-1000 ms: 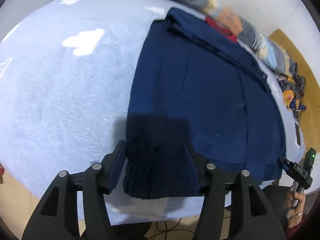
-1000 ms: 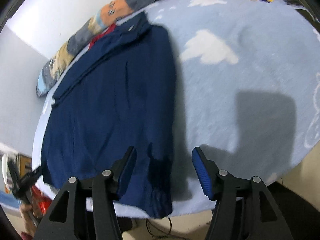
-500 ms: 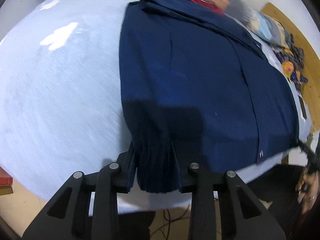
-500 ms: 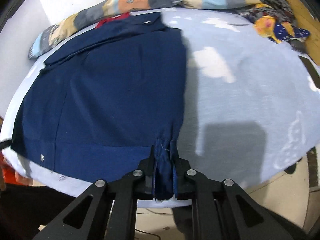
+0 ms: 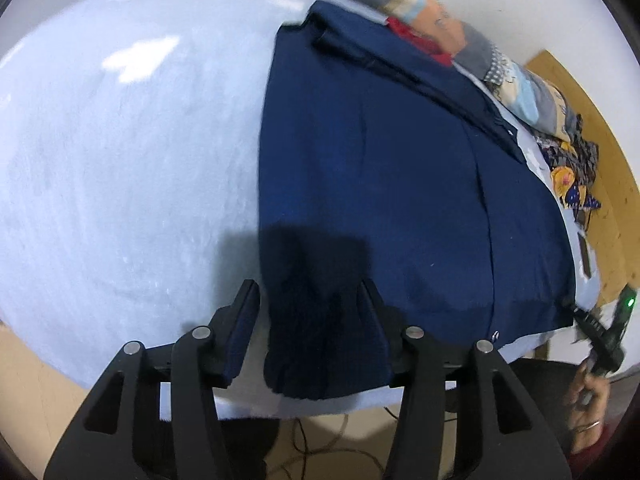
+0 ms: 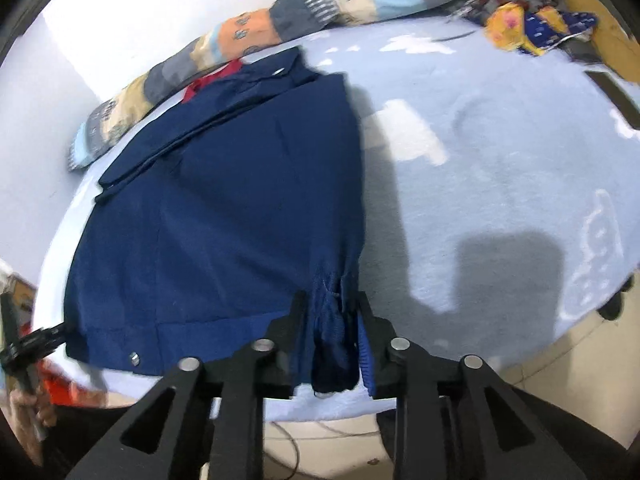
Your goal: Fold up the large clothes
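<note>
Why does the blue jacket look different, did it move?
Yes. The blue jacket slid on the light blue blanket, then back: half a second ago it lay nearer the white cloud.

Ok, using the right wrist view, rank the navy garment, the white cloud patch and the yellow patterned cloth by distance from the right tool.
1. Navy garment, its hem between the opening right tool.
2. White cloud patch, mid-bed, right of the garment.
3. Yellow patterned cloth, far upper right.

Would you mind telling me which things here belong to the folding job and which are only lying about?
Belongs to the job: navy garment; left gripper and right gripper, both opening around its near corners.

Lying about: patchwork quilt; red cloth; yellow-and-blue fabric heap; light-blue cloud blanket underneath.
</note>
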`<state>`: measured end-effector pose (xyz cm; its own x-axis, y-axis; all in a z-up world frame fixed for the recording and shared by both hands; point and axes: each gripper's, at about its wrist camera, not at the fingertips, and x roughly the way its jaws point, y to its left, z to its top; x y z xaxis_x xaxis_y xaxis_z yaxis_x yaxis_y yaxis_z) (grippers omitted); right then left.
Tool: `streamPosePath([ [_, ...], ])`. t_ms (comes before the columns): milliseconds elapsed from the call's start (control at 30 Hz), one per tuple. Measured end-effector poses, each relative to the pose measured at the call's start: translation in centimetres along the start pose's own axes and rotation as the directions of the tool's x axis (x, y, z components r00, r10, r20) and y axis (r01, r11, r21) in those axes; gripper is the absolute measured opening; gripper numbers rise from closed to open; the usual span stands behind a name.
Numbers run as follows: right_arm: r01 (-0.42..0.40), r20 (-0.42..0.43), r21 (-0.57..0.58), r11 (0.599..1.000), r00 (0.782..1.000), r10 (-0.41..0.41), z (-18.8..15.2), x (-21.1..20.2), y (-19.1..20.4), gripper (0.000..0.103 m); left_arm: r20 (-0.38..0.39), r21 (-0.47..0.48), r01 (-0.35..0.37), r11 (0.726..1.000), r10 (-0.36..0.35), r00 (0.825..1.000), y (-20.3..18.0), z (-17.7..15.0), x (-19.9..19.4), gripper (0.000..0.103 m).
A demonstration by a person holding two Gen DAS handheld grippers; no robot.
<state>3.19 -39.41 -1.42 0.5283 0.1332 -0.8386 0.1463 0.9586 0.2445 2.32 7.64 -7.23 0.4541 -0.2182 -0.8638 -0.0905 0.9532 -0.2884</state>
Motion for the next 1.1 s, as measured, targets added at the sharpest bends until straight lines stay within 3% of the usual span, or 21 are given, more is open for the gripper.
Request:
streamPosePath([
  [67, 0.059, 0.058, 0.014, 0.998, 0.996, -0.06, 0.5, -0.8, 0.2, 0.042, 0.041, 0.033, -0.026, 0.999, 0.025, 0.999, -0.9, 0.1, -0.3, 0.059],
  [167, 0.11, 0.188, 0.02, 0.994, 0.976, -0.112, 0.6, -3.2, 0.7, 0.043, 0.071, 0.083, -0.063, 0.995, 0.057, 0.996, -2.0, 0.2, -0.1, 0.061],
  [267, 0.023, 0.246, -0.018, 1.0, 0.969, -0.018, 0.5, -4.1, 1.3, 0.042, 0.08, 0.123, -0.103, 0.987, 0.094, 0.992, -3.3, 0.3, 0.8, 0.061],
  [433, -0.029, 0.103, -0.163, 0.986, 0.994, 0.046, -0.6, -0.8, 5.3, 0.029, 0.156, 0.193, -0.197, 0.961, 0.168, 0.973, -5.0, -0.4, 0.8, 0.061],
  [600, 0.022, 0.081, -0.354, 0.935, 0.997, 0.007, -1.4, 1.7, 10.6, 0.03, 0.253, 0.218, -0.264, 0.94, 0.207, 0.945, -7.5, -0.8, 0.9, 0.073],
  [700, 0.046, 0.03, -0.412, 0.91, 0.999, -0.037, -2.6, 3.9, 12.4, 0.03, 0.26, 0.202, -0.29, 0.935, 0.234, 0.937, -7.7, -0.6, 1.7, 0.08],
  [900, 0.072, 0.029, -0.426, 0.902, 0.997, -0.066, -3.9, 4.8, 12.6, 0.038, 0.204, 0.187, -0.339, 0.922, 0.301, 0.932, -6.8, -0.4, 3.9, 0.084],
  [1100, -0.033, -0.03, -0.281, 0.959, 0.999, 0.025, -3.1, 5.1, 10.6, 0.054, 0.175, 0.162, -0.336, 0.928, 0.308, 0.935, -6.1, -0.3, 4.6, 0.092],
])
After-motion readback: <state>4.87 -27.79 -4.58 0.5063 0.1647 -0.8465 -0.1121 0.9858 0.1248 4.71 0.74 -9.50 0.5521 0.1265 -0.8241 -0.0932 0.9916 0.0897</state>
